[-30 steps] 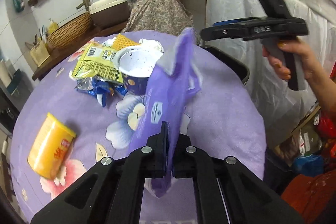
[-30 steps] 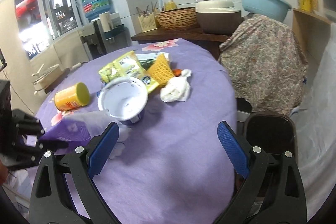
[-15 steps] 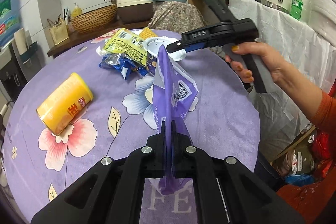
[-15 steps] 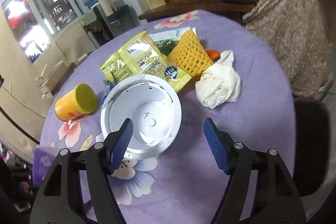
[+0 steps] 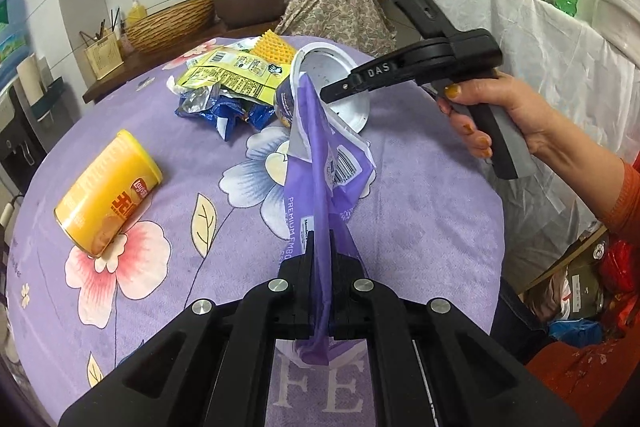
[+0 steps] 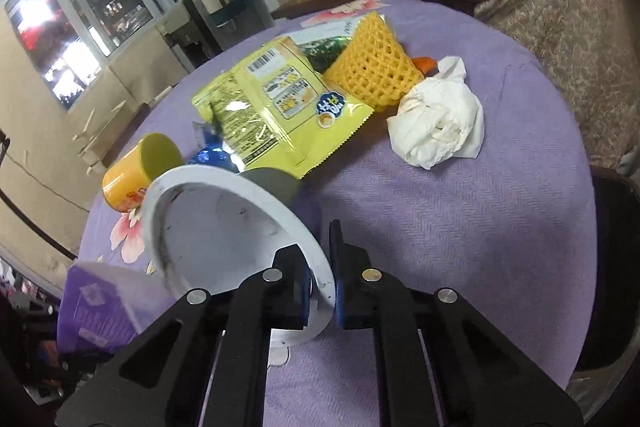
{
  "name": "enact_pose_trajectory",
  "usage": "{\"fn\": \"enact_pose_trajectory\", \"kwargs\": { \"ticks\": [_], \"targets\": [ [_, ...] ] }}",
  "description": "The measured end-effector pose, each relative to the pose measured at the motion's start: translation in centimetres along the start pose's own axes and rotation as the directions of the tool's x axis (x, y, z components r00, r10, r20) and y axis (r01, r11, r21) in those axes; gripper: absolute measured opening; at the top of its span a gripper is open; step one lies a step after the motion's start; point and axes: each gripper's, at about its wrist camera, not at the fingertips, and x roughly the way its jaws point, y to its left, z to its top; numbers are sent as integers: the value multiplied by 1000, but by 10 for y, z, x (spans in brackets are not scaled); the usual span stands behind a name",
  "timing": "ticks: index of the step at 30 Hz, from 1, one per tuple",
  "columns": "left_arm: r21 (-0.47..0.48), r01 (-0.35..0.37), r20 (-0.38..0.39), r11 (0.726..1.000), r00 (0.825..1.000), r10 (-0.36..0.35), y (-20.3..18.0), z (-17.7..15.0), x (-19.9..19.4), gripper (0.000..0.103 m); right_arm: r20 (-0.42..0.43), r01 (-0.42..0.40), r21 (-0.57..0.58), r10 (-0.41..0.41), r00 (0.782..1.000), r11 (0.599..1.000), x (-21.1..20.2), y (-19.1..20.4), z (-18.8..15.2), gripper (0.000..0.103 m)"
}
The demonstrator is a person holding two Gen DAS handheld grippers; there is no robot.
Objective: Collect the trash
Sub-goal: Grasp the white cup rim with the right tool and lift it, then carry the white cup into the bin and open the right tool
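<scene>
Right hand-held gripper [image 6: 320, 291] is clamped on the white cup's [image 6: 224, 227] rim at 12 o'clock; left hand-held gripper [image 5: 320, 291] pinches the purple wrapper [image 5: 320, 179].

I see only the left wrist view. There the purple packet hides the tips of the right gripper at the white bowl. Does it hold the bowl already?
Observer: Yes. The right gripper is shut on the rim of the white bowl, one finger inside, one outside.
Operator: Is more trash behind the bowl?
Observer: A crumpled white tissue lies beside the yellow foam net.
Operator: Anything else near it?
Observer: A small orange piece shows between net and tissue; I cannot tell what.
</scene>
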Motion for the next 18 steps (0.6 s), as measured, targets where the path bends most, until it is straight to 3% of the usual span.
{"fn": "enact_pose_trajectory", "kwargs": {
  "ticks": [7, 13, 18],
  "targets": [
    [-11, -15, 23, 1000, 1000, 15, -4, 3, -4, 3, 93, 58, -91, -49, 994, 994, -28, 3, -14, 9],
    [-16, 4, 80, 1000, 997, -3, -12, 17, -8, 3, 163, 60, -57, -50, 985, 997, -65, -20, -31, 9],
    [13, 43, 138, 999, 989, -44, -31, 45, 1, 3, 213, 131, -20, -124, 969, 991, -100, -47, -47, 9]
  ]
}}
